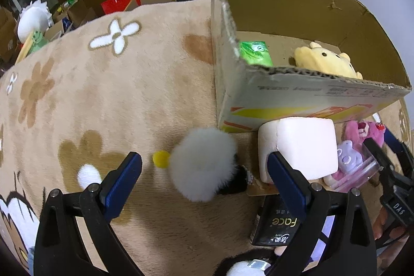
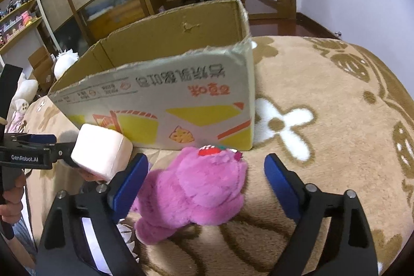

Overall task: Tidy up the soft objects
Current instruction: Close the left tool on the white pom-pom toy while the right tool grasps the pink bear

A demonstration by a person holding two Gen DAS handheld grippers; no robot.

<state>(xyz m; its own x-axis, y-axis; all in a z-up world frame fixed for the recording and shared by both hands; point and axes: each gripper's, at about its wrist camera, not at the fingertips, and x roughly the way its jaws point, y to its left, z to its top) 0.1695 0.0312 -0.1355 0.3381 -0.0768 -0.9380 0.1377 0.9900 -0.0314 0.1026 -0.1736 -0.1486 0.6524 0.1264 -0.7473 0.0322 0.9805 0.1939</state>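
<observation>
Two grippers poised over soft toys beside a cardboard box on a flowered blanket.

We hold the left gripper [image 1: 204, 170] with its blue-padded jaws spread wide and empty above a fluffy white pompom toy [image 1: 204, 163] with a small yellow ball [image 1: 160, 159] at its side; the white squishy foam cube [image 1: 302, 146] lies just beside it, against the front wall of the open brown cardboard box [image 1: 297, 97]. Inside that box we see a yellow plush bear [image 1: 326, 61] and a green packet [image 1: 254, 52]. Our right gripper [image 2: 205, 175] also stands open, with the pink furry plush toy [image 2: 196, 190] lying on the beige flower-patterned blanket [image 2: 323, 95] between its jaws; the left pad sits close to the fur, the right pad clearly apart from it.
</observation>
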